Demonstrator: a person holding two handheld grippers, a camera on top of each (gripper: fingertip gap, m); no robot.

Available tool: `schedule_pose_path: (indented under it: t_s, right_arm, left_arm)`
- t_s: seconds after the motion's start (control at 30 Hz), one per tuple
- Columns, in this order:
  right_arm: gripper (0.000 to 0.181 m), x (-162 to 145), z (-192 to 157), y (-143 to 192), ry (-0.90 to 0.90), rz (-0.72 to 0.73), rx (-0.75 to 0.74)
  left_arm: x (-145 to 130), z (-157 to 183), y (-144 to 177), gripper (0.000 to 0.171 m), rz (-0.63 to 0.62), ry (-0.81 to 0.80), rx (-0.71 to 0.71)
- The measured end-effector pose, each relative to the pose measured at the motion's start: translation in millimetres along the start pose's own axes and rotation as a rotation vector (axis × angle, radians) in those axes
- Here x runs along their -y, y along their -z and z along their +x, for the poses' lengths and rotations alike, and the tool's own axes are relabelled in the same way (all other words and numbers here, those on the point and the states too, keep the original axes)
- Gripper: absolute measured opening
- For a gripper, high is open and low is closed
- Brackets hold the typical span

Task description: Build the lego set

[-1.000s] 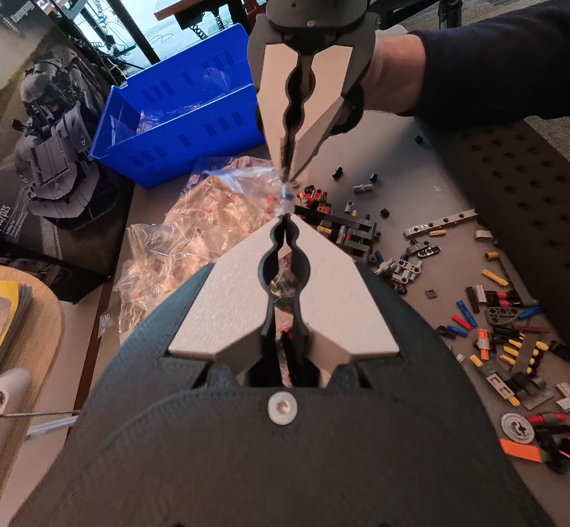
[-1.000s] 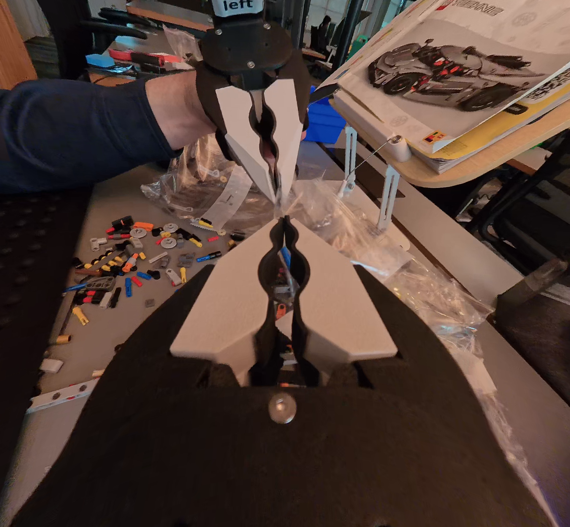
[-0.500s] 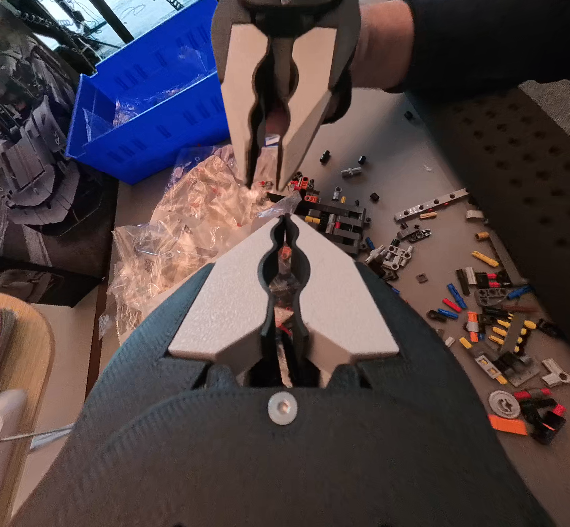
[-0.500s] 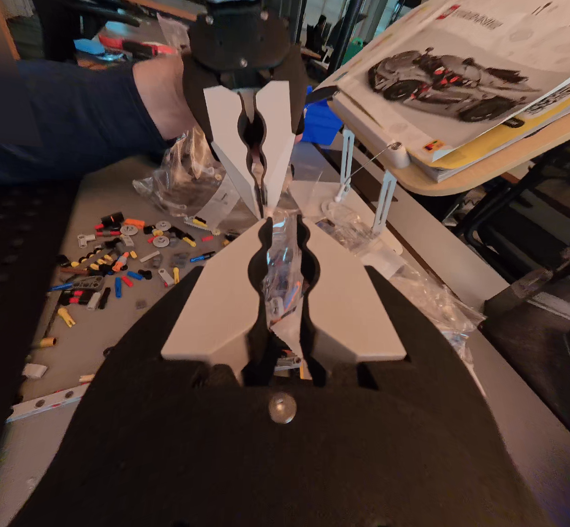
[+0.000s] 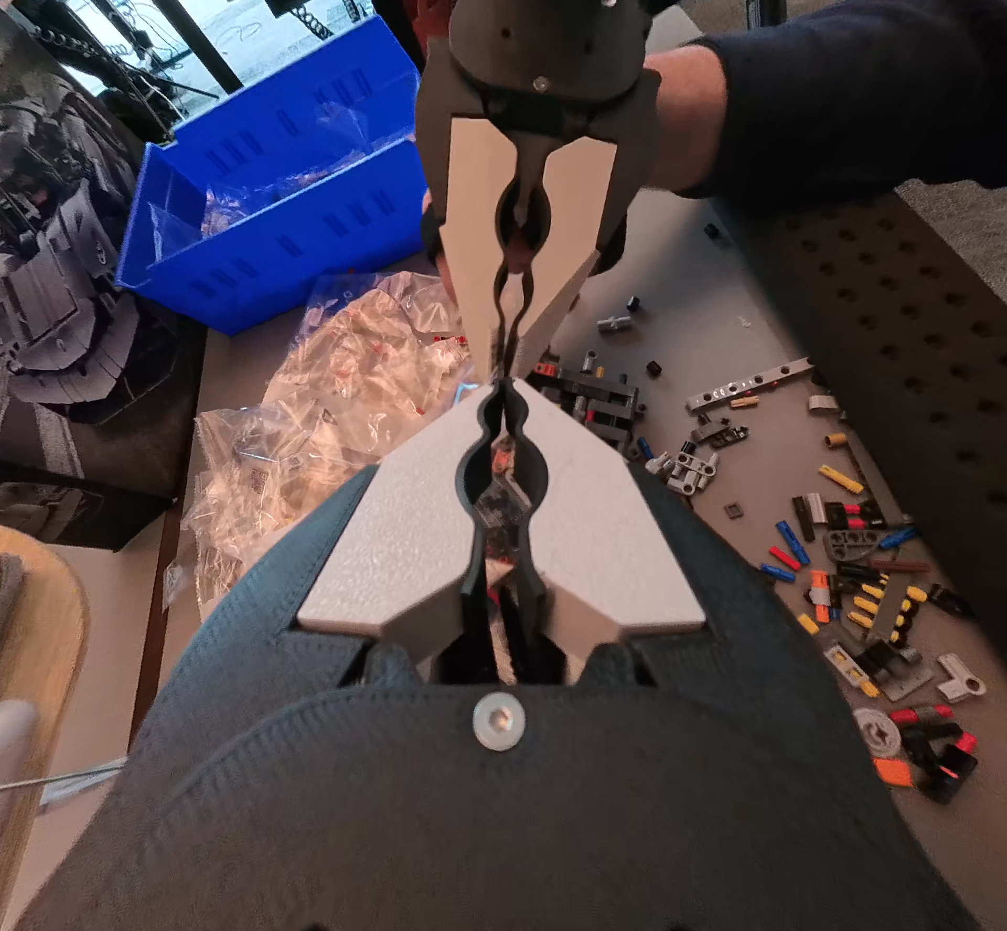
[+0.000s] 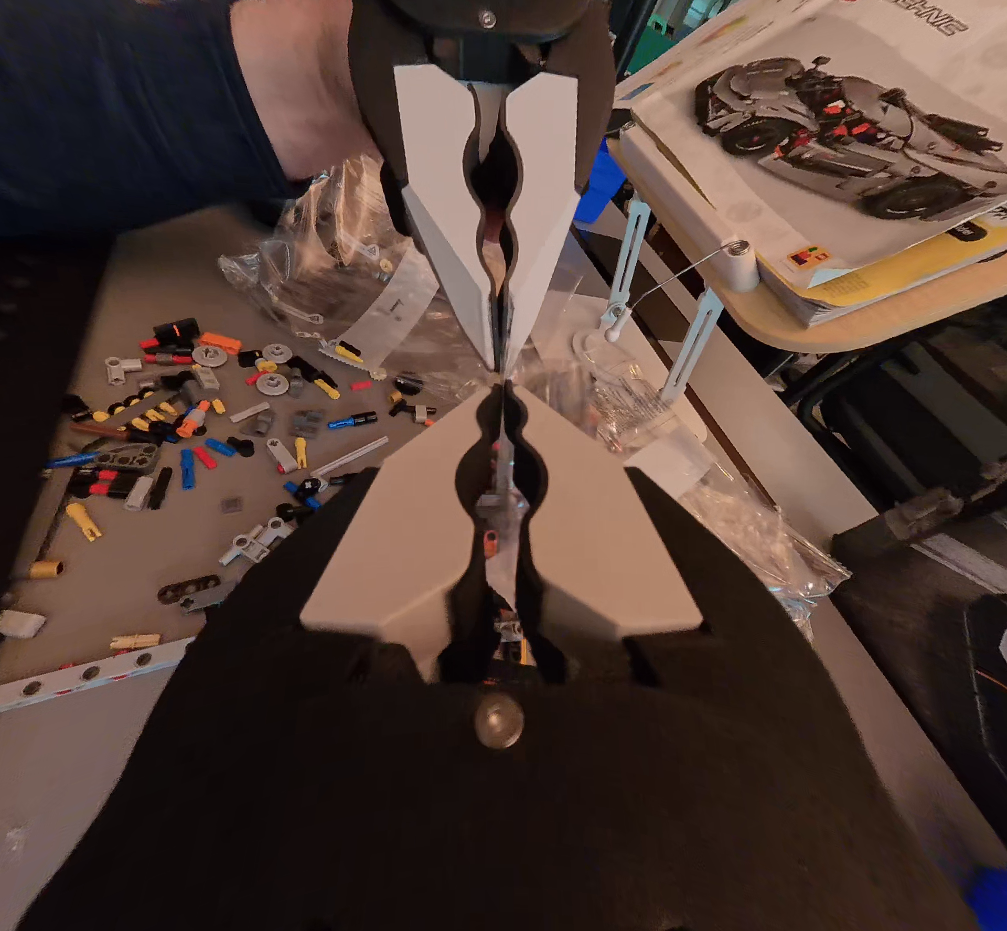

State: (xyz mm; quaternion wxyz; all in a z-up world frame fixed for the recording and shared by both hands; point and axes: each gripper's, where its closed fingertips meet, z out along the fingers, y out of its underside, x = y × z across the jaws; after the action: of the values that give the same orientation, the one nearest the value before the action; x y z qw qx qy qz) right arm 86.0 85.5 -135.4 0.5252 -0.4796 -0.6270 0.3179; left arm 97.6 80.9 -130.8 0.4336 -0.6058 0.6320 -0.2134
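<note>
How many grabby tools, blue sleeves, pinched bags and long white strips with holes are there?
Tools: 2, left tool and right tool
dark blue sleeves: 2
clear bag pinched by both tools: 1
long white strip with holes: 1
Total: 6

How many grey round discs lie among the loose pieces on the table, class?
3 discs, all in the right wrist view: one below the orange piece, one to its right, one just below that. More may hide under the bags.
</note>
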Motion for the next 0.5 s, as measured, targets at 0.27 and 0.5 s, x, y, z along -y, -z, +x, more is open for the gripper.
schedule_pose_path:
  t_s: [0.27,0.5]
  right_arm:
    - [0.000,10,2,11,-0.059,0.091,0.033]
    - [0.000,14,-6,12,-0.060,0.118,0.083]
  left_arm:
    - [4,-10,14,0.000,0.048,0.022,0.048]
    - [11,-11,18,0.003,0.092,0.029,0.050]
